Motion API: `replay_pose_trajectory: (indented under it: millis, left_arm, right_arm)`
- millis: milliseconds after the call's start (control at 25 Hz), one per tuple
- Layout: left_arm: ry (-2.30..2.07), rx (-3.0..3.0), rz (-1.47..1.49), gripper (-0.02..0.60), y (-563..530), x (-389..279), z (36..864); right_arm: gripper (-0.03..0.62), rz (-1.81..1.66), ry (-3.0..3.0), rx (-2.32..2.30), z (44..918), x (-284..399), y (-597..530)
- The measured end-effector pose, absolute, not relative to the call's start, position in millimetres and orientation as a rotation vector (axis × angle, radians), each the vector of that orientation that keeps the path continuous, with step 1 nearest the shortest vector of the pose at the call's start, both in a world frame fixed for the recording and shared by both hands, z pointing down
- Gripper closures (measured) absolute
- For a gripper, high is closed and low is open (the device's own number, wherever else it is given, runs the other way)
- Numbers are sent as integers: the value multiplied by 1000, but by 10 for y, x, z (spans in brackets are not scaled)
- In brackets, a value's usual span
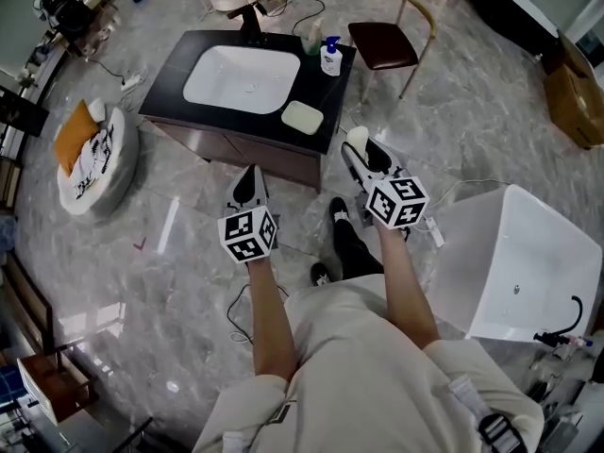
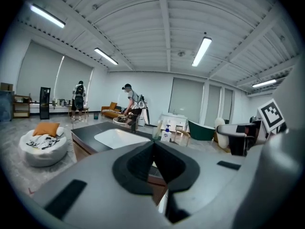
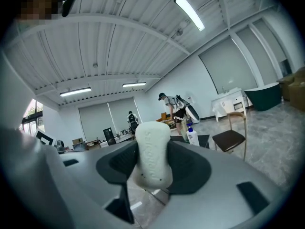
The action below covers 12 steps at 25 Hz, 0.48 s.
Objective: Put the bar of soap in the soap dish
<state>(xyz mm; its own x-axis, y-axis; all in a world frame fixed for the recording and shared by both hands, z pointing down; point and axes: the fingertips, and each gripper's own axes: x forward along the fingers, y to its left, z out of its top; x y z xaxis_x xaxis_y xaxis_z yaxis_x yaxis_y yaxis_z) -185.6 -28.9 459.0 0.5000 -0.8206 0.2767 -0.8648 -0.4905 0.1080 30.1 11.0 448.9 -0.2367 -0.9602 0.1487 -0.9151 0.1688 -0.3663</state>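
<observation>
A white bar of soap [image 1: 357, 138] [image 3: 152, 154] stands on end between the jaws of my right gripper [image 1: 362, 149] [image 3: 152, 149], which is shut on it. That gripper hangs over the floor just off the front right corner of a black vanity counter [image 1: 179, 74]. The pale green soap dish [image 1: 302, 117] lies empty on the counter's front right corner, left of the soap. My left gripper [image 1: 250, 176] [image 2: 153, 146] hovers in front of the vanity, jaws together with nothing between them.
A white sink basin [image 1: 241, 78] with a dark faucet [image 1: 253, 17] fills the counter. A pump bottle [image 1: 330, 57] stands at its back right. A chair [image 1: 387, 43] is beyond, a white bathtub [image 1: 514, 262] at right, a beanbag [image 1: 90, 159] at left.
</observation>
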Motion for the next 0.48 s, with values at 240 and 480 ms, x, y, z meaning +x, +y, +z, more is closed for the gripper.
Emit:
replay_pose_trajectory:
  millis: [240, 480]
  left_arm:
    - [-1549, 2461, 263, 577, -750, -1964, 4549]
    - [-1577, 2468, 275, 577, -1259, -1764, 4439]
  right_arm:
    - [398, -587, 2359, -1788, 4479, 295, -463]
    - [398, -599, 2367, -1711, 4364, 399, -1093]
